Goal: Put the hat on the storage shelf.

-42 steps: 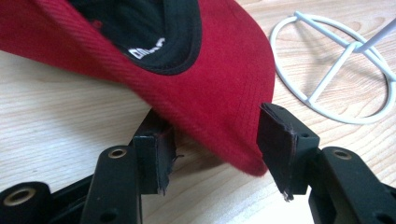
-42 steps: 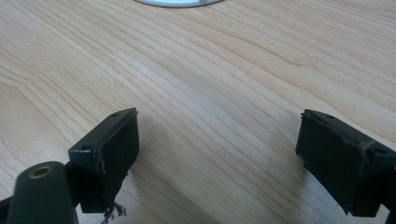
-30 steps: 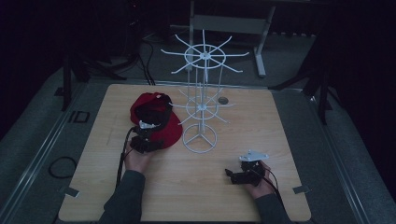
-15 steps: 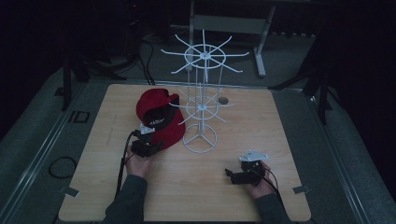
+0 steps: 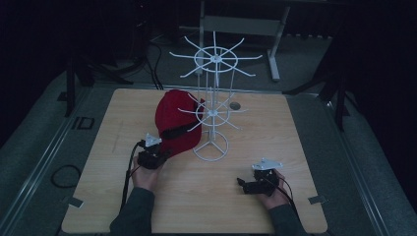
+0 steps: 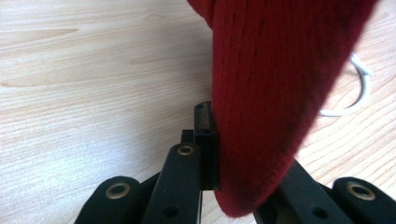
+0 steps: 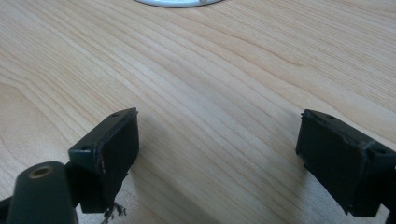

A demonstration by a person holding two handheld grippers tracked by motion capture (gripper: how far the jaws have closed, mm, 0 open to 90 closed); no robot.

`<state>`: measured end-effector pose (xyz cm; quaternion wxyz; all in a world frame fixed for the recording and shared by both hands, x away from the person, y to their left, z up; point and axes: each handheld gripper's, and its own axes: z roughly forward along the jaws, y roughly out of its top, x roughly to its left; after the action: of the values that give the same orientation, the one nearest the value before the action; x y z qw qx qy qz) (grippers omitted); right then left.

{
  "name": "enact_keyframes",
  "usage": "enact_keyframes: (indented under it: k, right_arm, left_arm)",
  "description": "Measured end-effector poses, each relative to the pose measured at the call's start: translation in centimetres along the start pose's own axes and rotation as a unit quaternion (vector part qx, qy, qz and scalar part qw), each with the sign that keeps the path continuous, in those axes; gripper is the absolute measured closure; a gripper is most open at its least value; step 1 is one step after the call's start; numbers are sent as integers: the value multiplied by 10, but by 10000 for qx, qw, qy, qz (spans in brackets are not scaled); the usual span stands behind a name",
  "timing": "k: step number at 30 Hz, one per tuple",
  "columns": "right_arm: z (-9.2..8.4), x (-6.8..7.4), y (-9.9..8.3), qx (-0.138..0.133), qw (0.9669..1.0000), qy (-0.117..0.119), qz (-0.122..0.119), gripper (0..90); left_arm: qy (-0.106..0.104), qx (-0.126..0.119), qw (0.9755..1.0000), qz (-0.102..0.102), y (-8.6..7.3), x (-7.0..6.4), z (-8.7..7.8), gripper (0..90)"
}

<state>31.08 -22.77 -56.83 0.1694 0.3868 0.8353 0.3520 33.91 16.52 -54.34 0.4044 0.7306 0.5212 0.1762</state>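
Note:
A red cap (image 5: 174, 120) rests on the wooden table (image 5: 295, 147), leaning against the left side of a white wire rack (image 5: 212, 113). My left gripper (image 5: 164, 152) is at the cap's near edge. In the left gripper view its jaws (image 6: 233, 154) have just been closing and now pinch the red fabric (image 6: 271, 93); one pad (image 6: 205, 135) presses against it and the other is hidden behind the cloth. My right gripper (image 5: 241, 183) lies low on the table at the front right, pointing left. Its jaws (image 7: 226, 154) stand open over bare wood.
The rack's round base ring (image 5: 211, 146) sits mid-table, and its edge shows beyond the cap (image 6: 359, 88) and at the top of the right gripper view (image 7: 177, 2). A small dark disc (image 5: 234, 105) lies behind the rack. Metal stands and cables surround the table.
The left gripper's jaws have closed onto the cap's edge. The cap has tipped up and shifted slightly right toward the rack. The right hand has stayed put.

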Motion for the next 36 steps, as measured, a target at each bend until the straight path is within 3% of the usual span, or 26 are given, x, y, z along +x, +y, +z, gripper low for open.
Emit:
enact_keyframes:
  k: [6, 12, 22, 27, 36]
  right_arm:
    - [0, 0, 0, -2, 10000, 0, -7, 131]
    - [0, 0, 0, 1, 10000, 2, -1, 131]
    - [0, 0, 0, 8, 10000, 5, -1, 131]
    - [0, 0, 0, 6, 10000, 5, 2, 131]
    - [0, 0, 0, 12, 10000, 6, -3, 131]
  left_arm:
    - [132, -116, 9998, 53, -4, 6, -7, 862]
    - [72, -305, 9994, -177, -5, 14, -13, 863]
    - [177, -439, 9987, -179, -1, 19, -24, 862]
    - [331, -486, 9982, -146, 2, 20, -30, 862]
    - [536, -499, 9968, -317, 5, 27, -37, 862]
